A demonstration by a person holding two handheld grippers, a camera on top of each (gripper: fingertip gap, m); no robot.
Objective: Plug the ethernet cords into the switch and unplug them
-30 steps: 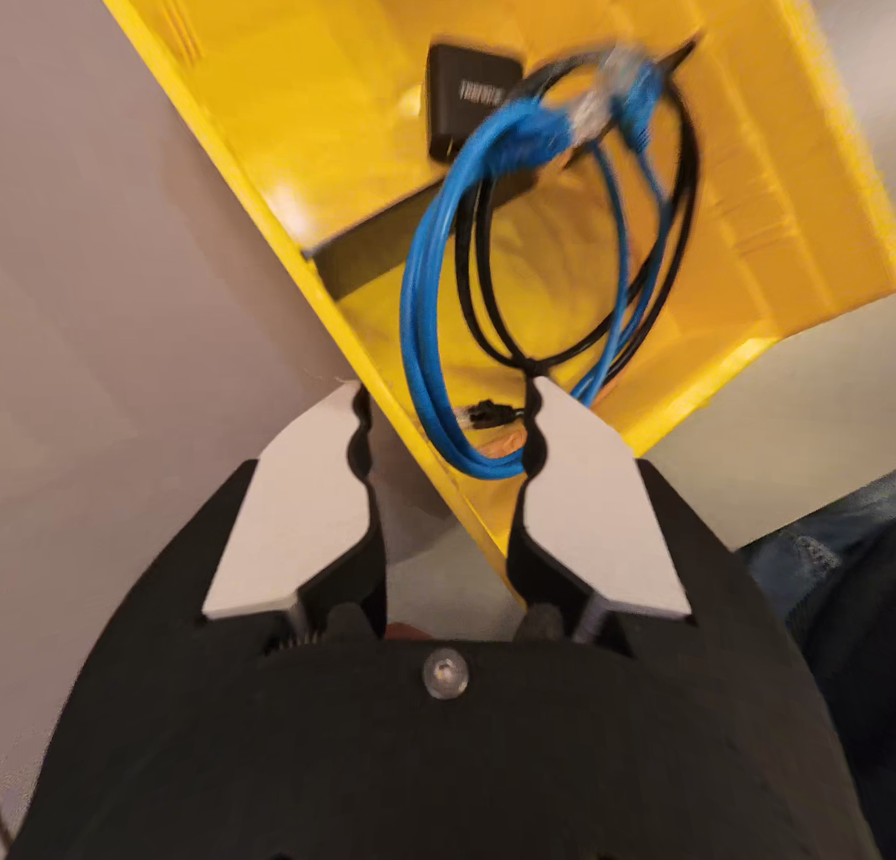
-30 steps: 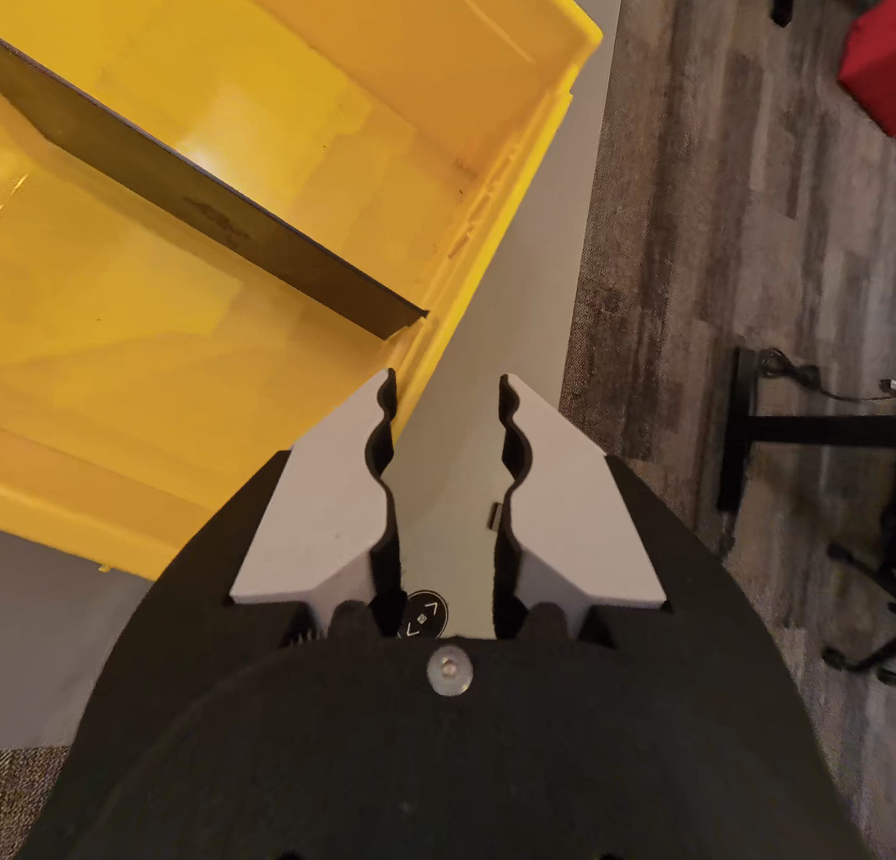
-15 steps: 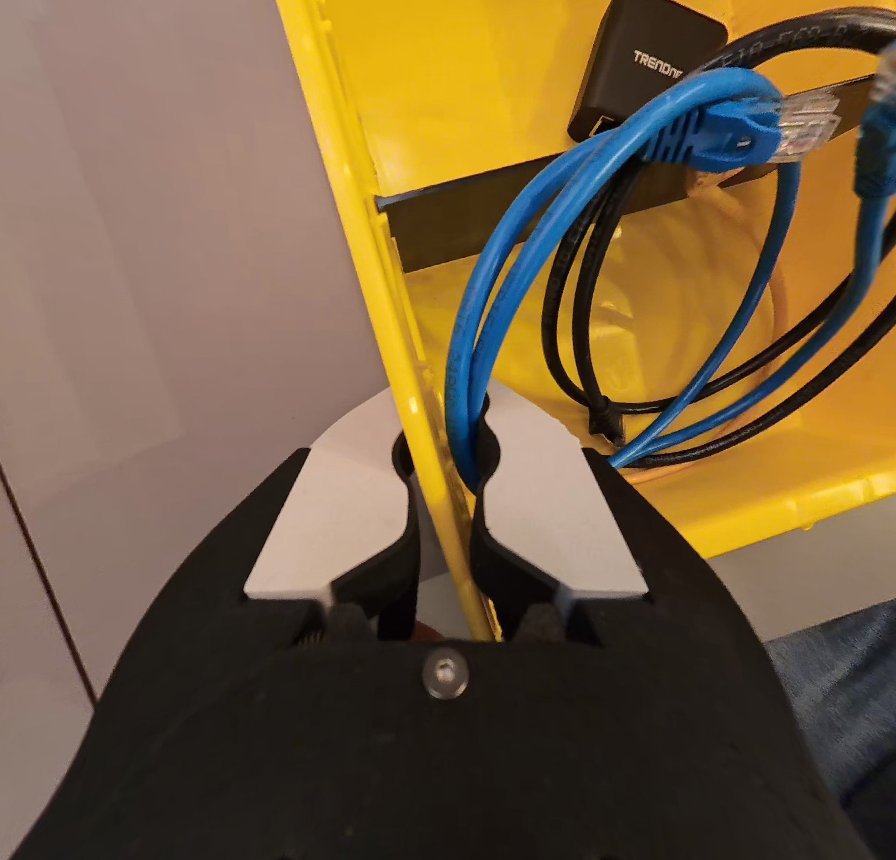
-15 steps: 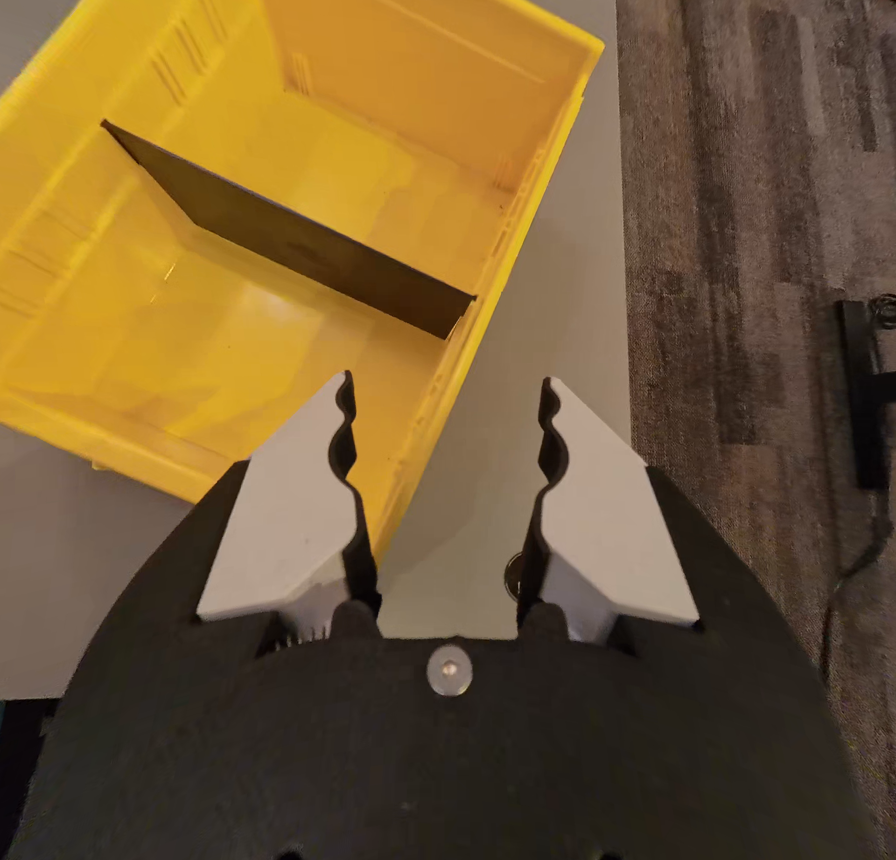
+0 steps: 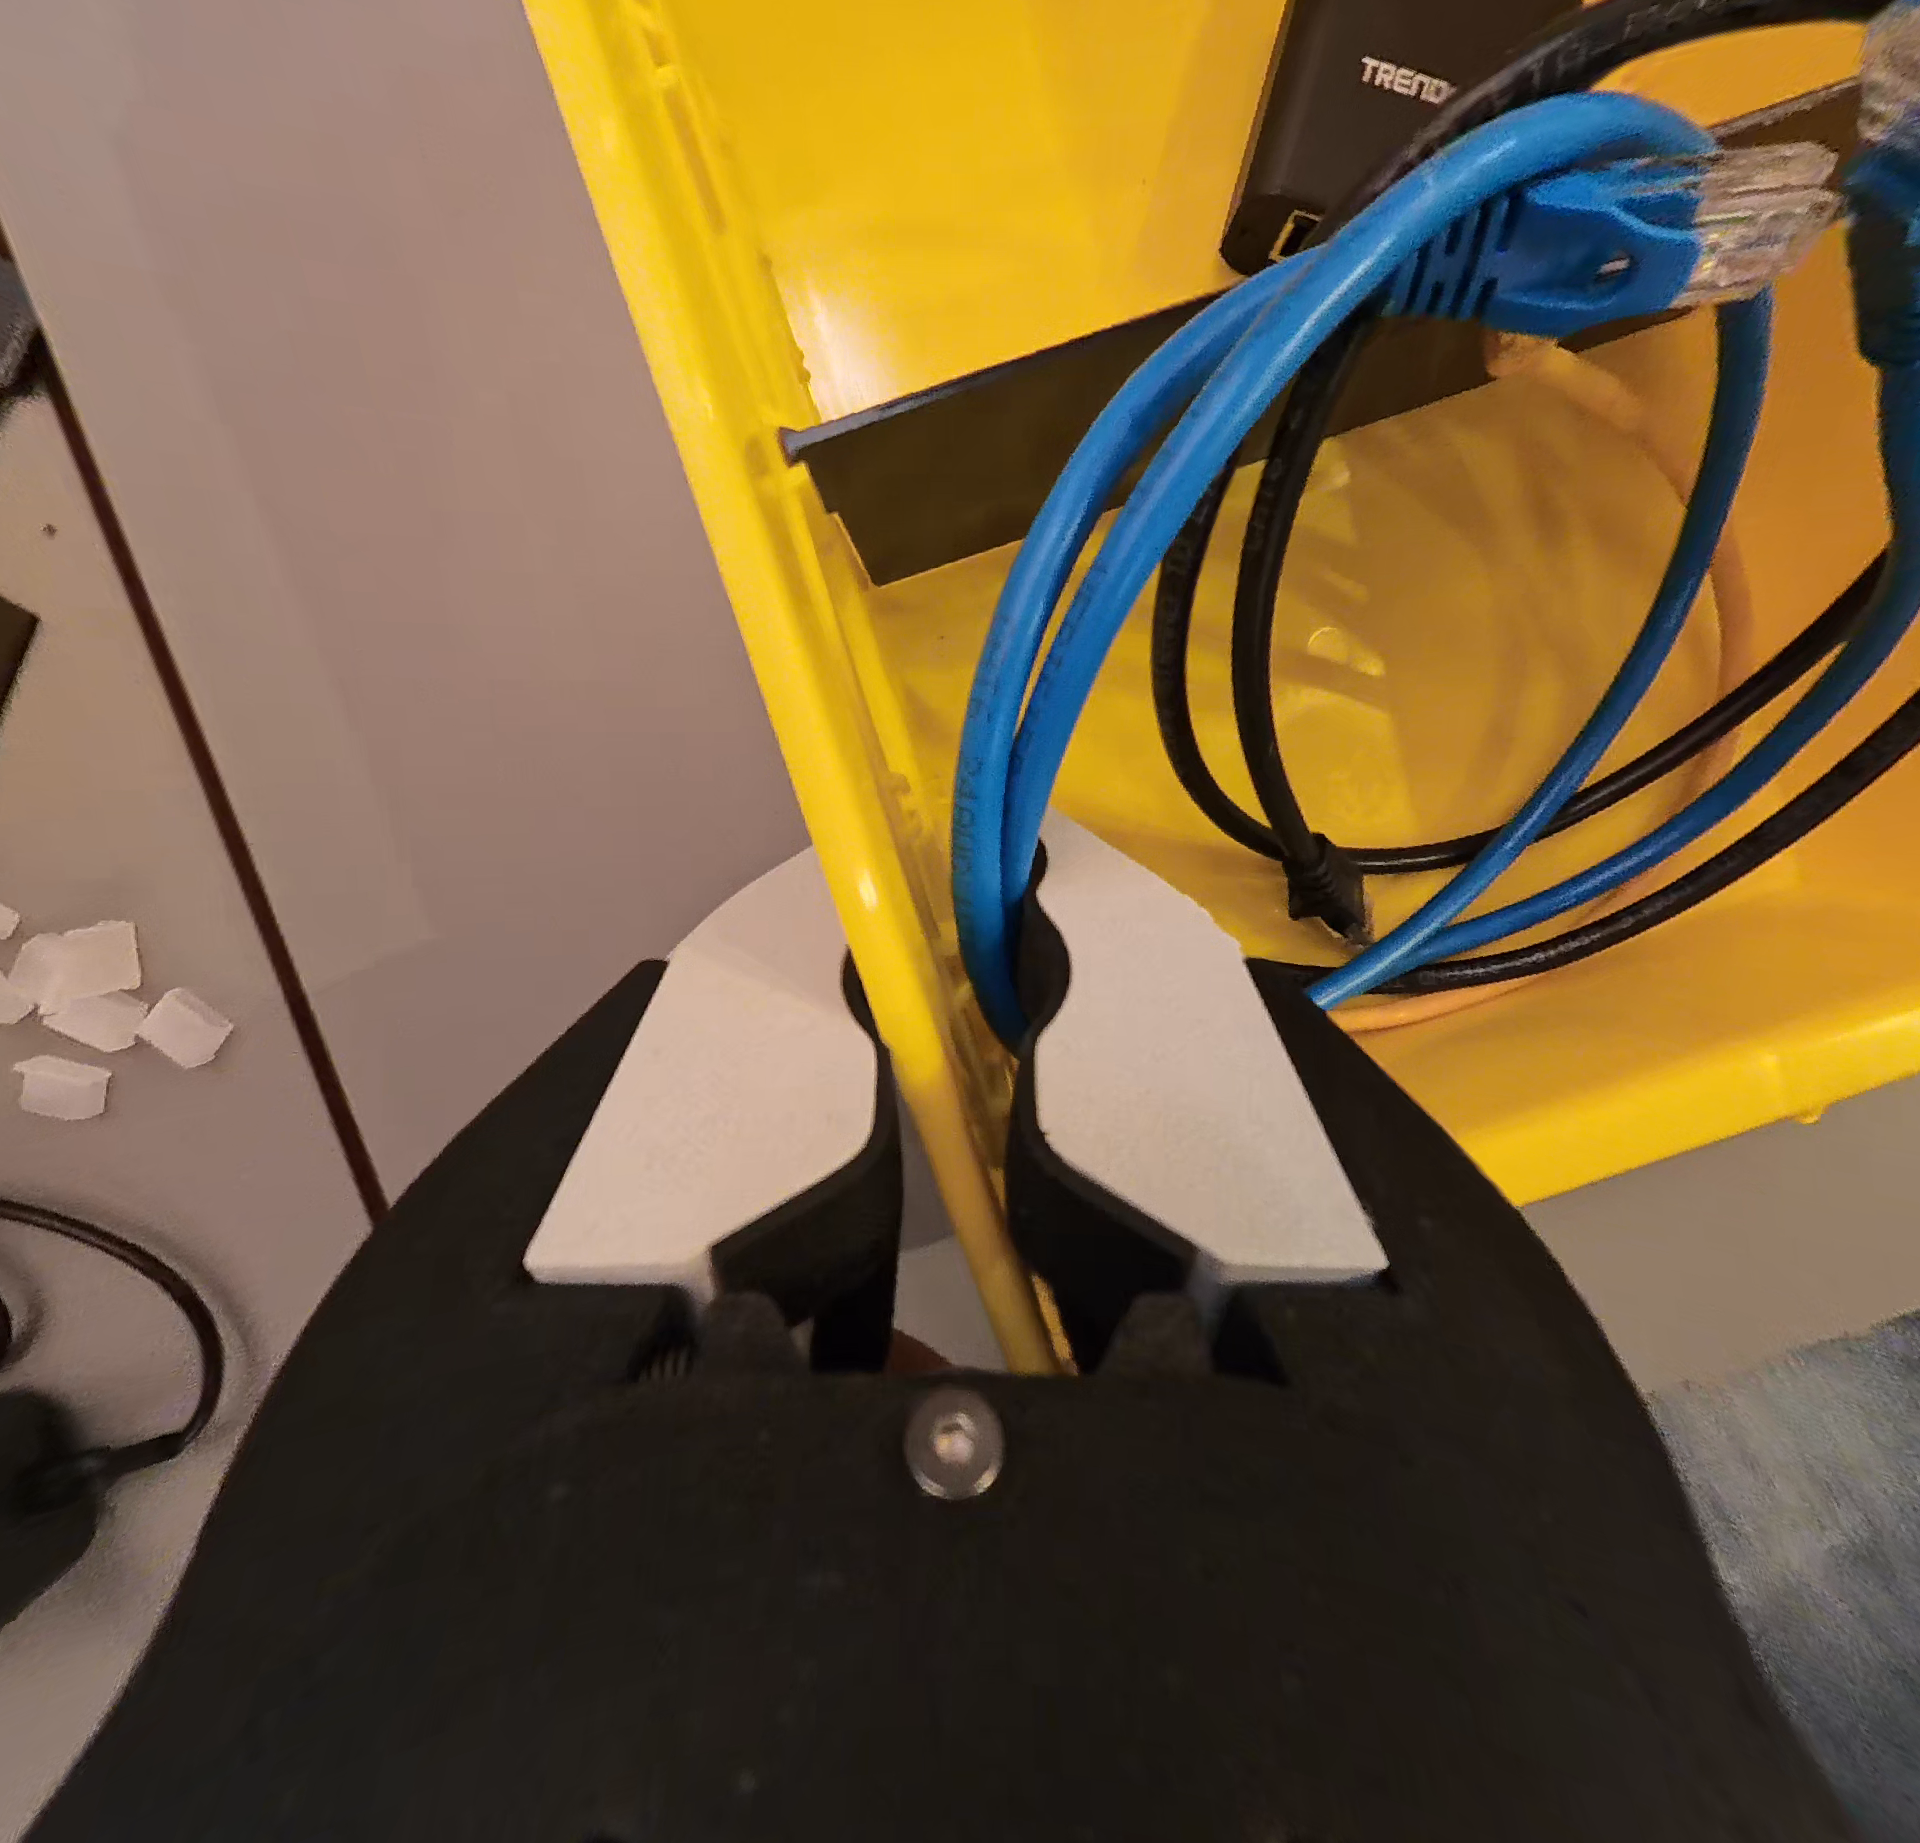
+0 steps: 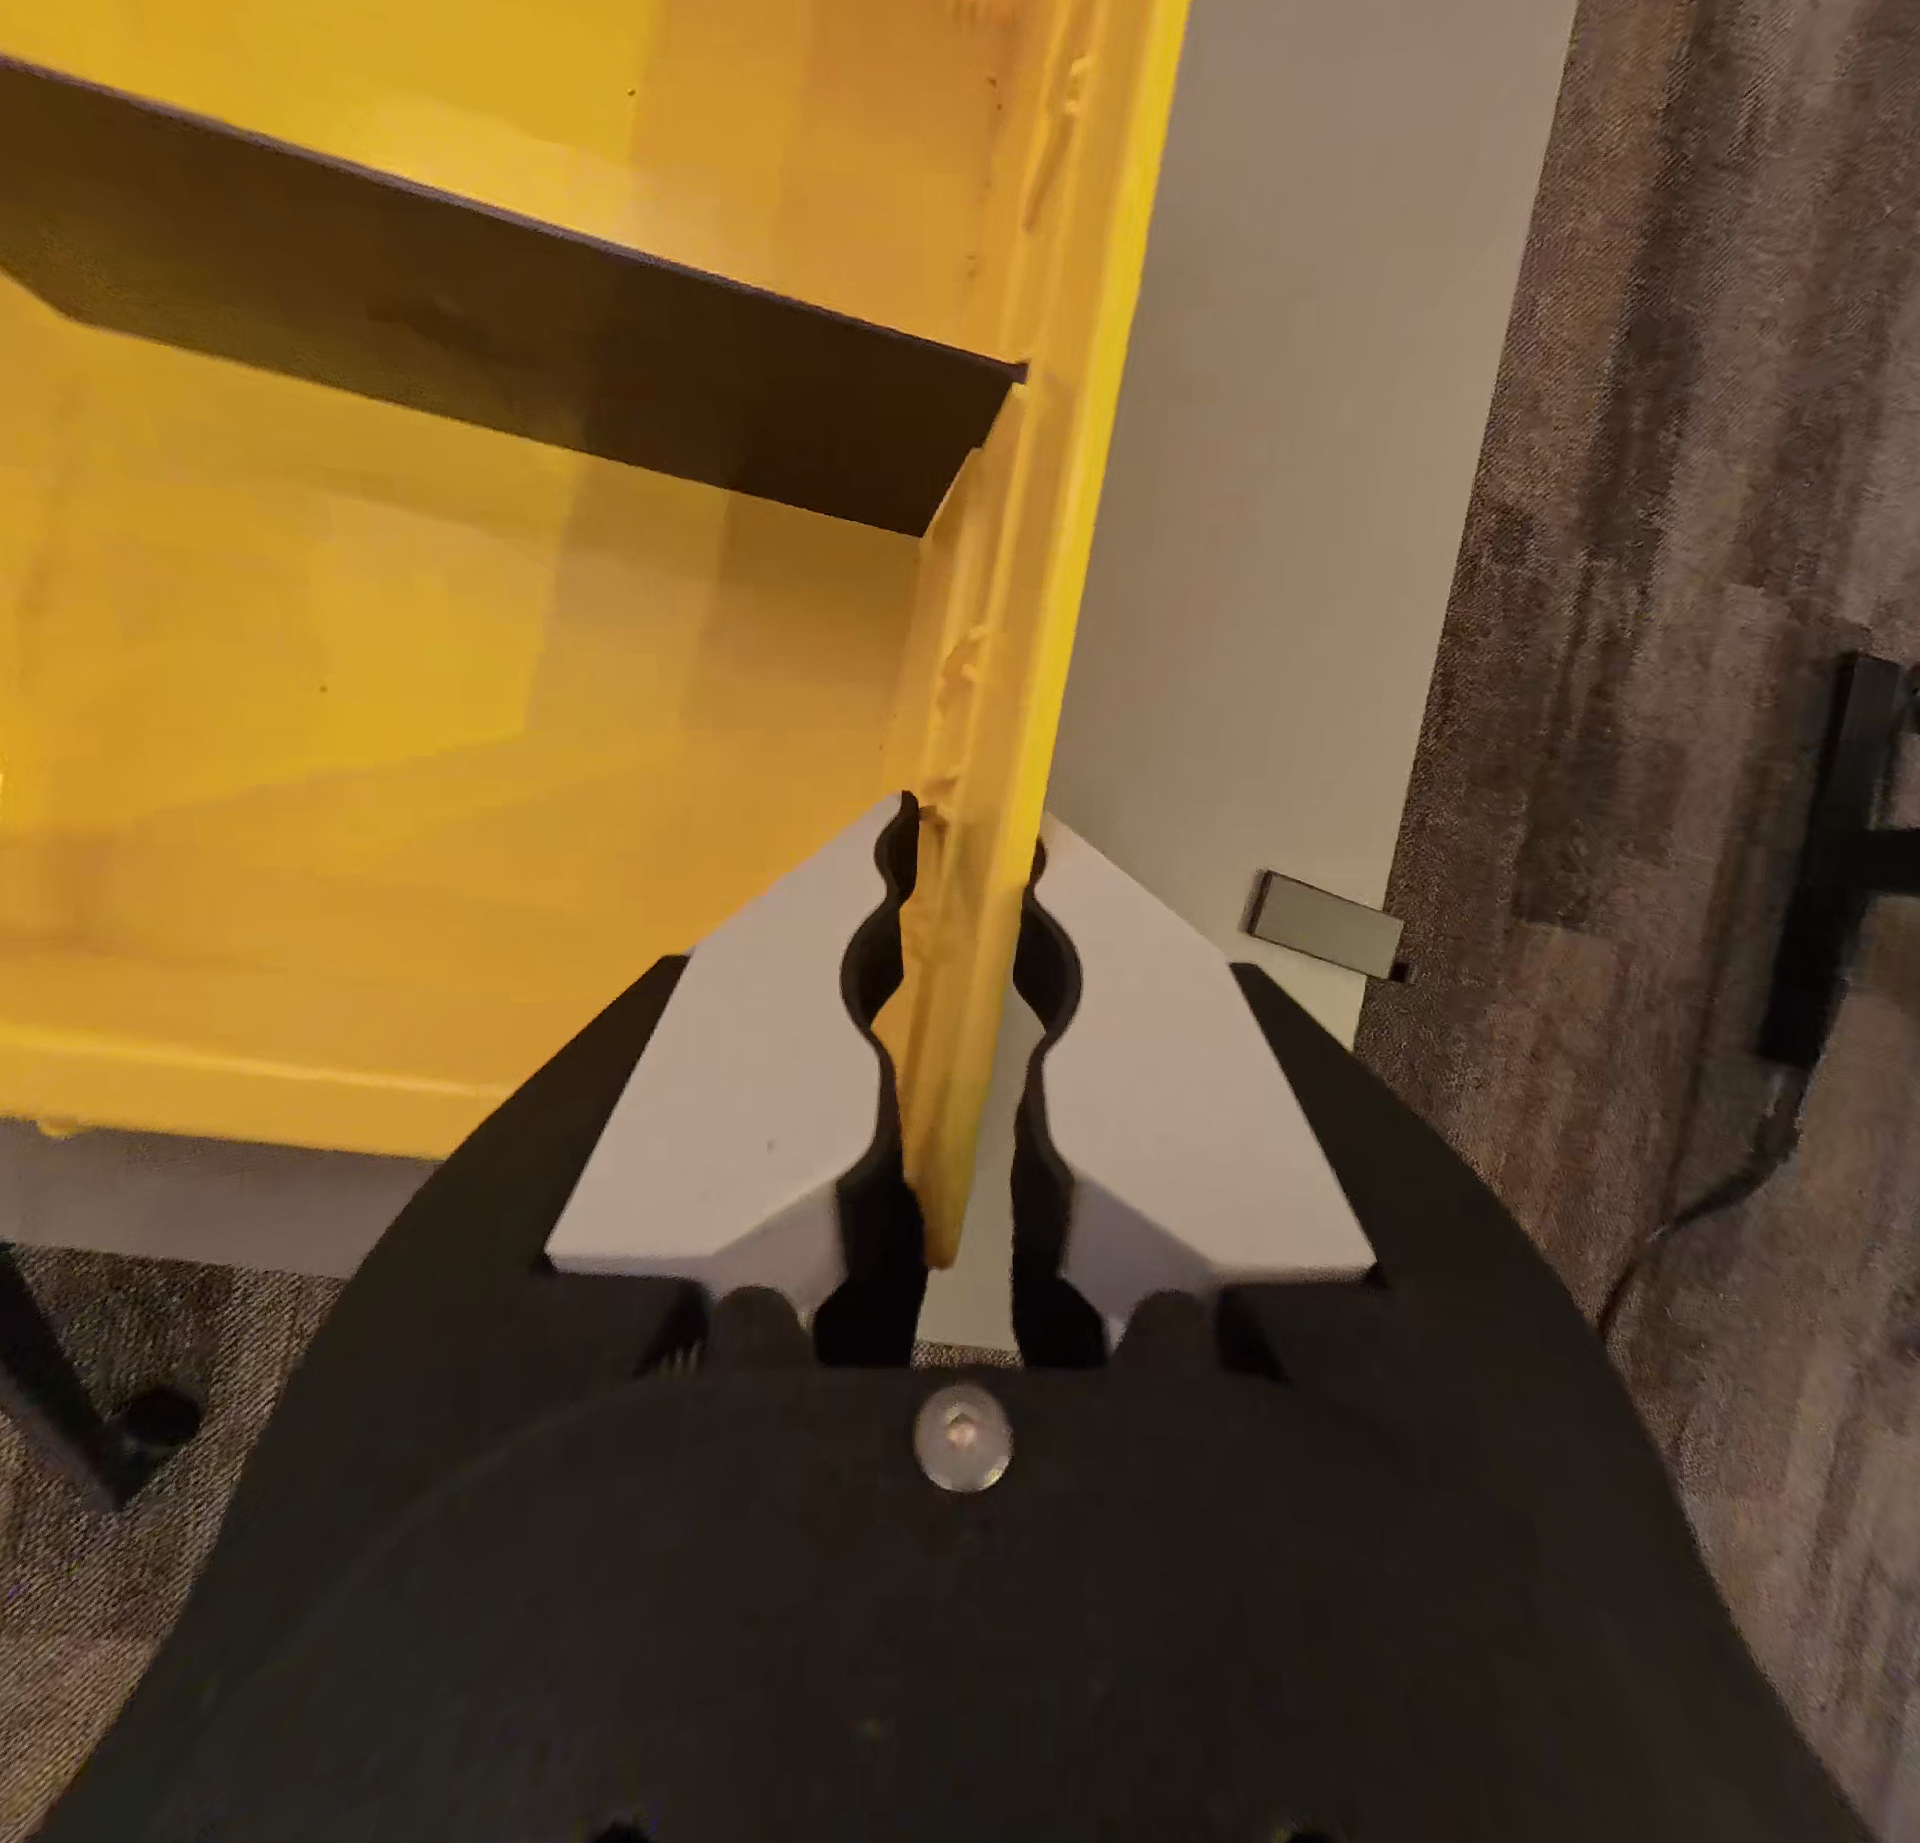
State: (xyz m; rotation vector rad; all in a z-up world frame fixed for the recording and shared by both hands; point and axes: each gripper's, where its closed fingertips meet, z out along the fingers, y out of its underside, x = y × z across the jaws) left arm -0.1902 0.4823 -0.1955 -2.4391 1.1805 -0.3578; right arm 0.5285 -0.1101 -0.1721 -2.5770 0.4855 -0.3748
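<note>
Gripping opposite bin [image 5: 727, 359] walls, both tools.

The black switch [image 5: 1392, 100] is cut off by the top edge of the left wrist view, and its ports are largely hidden behind the black cord [image 5: 1558, 58] and the blue cord [image 5: 1049, 588]. A second blue plug [image 5: 1886, 235] is cropped by the right edge and blurred. In the right wrist view, the yellow bin [image 6: 1023, 588] is cut off at the top and left, so its far compartment cannot be seen whole.
</note>
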